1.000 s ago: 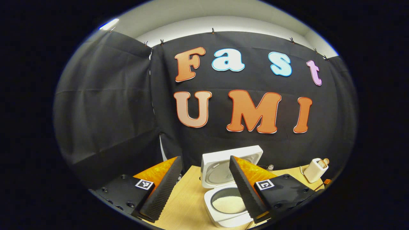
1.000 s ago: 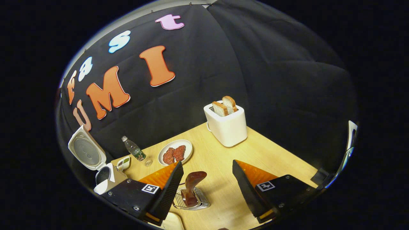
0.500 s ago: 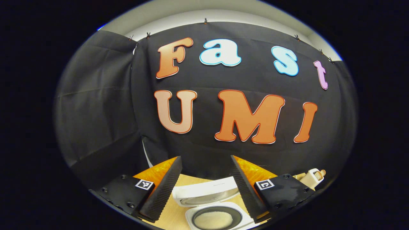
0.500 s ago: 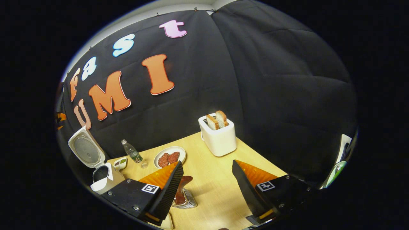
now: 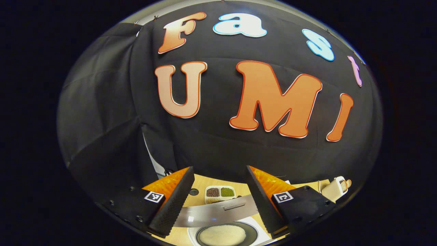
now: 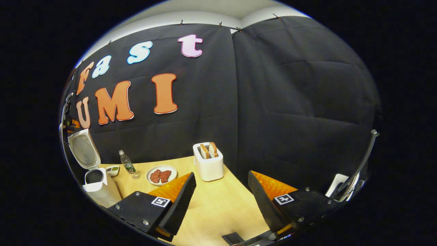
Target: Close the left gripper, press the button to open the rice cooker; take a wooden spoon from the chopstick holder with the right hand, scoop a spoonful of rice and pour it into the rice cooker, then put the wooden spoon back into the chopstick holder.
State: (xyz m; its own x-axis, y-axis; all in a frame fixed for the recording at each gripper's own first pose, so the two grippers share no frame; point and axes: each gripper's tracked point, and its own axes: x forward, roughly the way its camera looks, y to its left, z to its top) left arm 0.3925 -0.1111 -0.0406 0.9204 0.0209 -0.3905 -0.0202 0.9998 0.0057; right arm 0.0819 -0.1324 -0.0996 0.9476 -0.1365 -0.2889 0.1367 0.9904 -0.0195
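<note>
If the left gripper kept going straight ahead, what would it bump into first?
Probably the cooker's raised lid, which crosses the gap between the open left gripper's fingers just ahead. Past it sits a small dish of beans, then the black wall. Depth is hard to judge, so it might pass just over the lid.

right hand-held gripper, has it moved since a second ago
Yes. The right hand-held gripper has pulled back and up: the toaster looks smaller and farther off, and the spoon holder has gone from between its fingers.
</note>
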